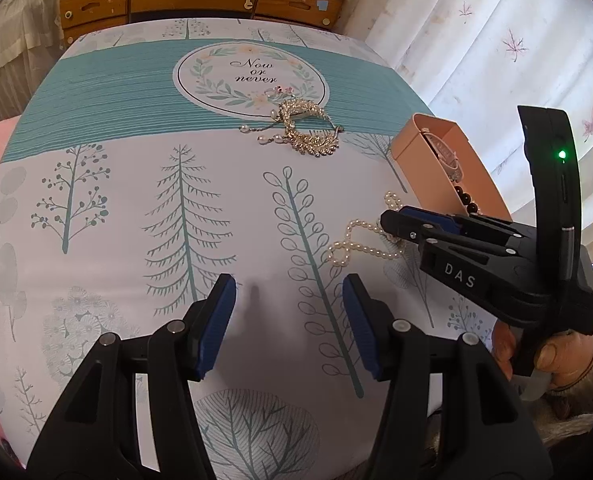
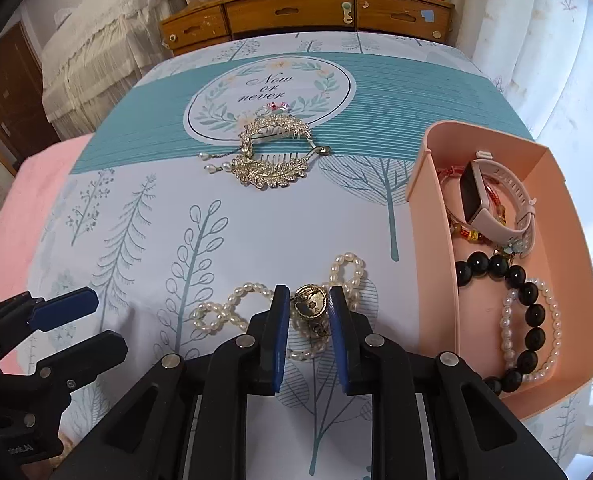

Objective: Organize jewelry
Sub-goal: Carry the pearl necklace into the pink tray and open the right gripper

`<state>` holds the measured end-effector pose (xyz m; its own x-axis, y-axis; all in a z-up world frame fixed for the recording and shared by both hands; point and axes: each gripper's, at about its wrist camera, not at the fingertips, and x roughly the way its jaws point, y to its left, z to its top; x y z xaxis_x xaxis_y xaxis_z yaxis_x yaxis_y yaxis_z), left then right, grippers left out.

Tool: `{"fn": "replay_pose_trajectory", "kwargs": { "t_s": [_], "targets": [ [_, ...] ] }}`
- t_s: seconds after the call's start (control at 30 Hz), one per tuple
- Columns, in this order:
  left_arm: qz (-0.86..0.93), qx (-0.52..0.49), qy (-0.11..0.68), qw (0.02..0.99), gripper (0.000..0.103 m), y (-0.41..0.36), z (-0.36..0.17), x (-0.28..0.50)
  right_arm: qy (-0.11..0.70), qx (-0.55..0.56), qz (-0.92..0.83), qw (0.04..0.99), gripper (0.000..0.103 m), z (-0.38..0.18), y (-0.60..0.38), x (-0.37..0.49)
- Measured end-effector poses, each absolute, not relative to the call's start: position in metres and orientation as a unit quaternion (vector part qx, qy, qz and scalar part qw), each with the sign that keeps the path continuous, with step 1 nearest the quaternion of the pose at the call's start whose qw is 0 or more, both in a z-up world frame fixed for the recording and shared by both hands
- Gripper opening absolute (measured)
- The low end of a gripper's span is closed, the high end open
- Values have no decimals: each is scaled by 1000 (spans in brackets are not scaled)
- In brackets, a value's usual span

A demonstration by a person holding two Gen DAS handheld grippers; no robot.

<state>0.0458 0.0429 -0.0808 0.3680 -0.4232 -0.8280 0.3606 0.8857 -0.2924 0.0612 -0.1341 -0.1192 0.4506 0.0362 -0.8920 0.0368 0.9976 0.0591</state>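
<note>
While a tree-print cloth (image 2: pixel 144 216) covers the desk w/ wooden drawers (image 2: pixel 296 12) behind, right hand-held gripper (image 2: pixel 309 312) sits part-closed astride pearl necklace (image 2: pixel 232 304) & gold pendant (image 2: pixel 310 302); left hand-held gripper (image 1: pixel 288 316) wide open, empty.

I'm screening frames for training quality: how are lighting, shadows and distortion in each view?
Left wrist view: daylight through the curtains, a soft shadow on the tablecloth between the left gripper fingers, strong fisheye bowing at the edges. Right wrist view: even light, sharp on the pearl necklace at the right gripper, dark vignette in the corners.
</note>
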Motion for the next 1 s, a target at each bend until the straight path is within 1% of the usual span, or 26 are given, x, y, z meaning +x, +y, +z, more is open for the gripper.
{"fn": "replay_pose_trajectory", "kwargs": {
  "t_s": [0.13,0.3,0.5,0.6,0.67,0.73,0.87,1.0],
  "targets": [
    [-235,-22,507,829,53,39,-74,43,510,49,14,859,19,-111,-138,54],
    [-234,-5,508,829,53,25,-68,41,475,71,28,877,19,-84,-151,39],
    [-251,27,530,809,53,-4,-75,48,434,104,1,895,19,-49,-199,21],
    [-274,45,544,792,53,-22,-82,56,429,117,-27,895,19,-44,-232,14],
    [-296,62,552,777,60,-36,-86,61,429,129,-40,893,19,-46,-252,8],
    [-308,77,558,766,75,-47,-89,67,433,138,-48,889,19,-51,-266,3],
    [-315,116,561,757,80,-66,-90,73,443,149,-48,883,19,-63,-284,-3],
    [-330,148,559,746,80,-84,-91,76,453,153,-41,877,19,-75,-292,-9]
  ]
}}
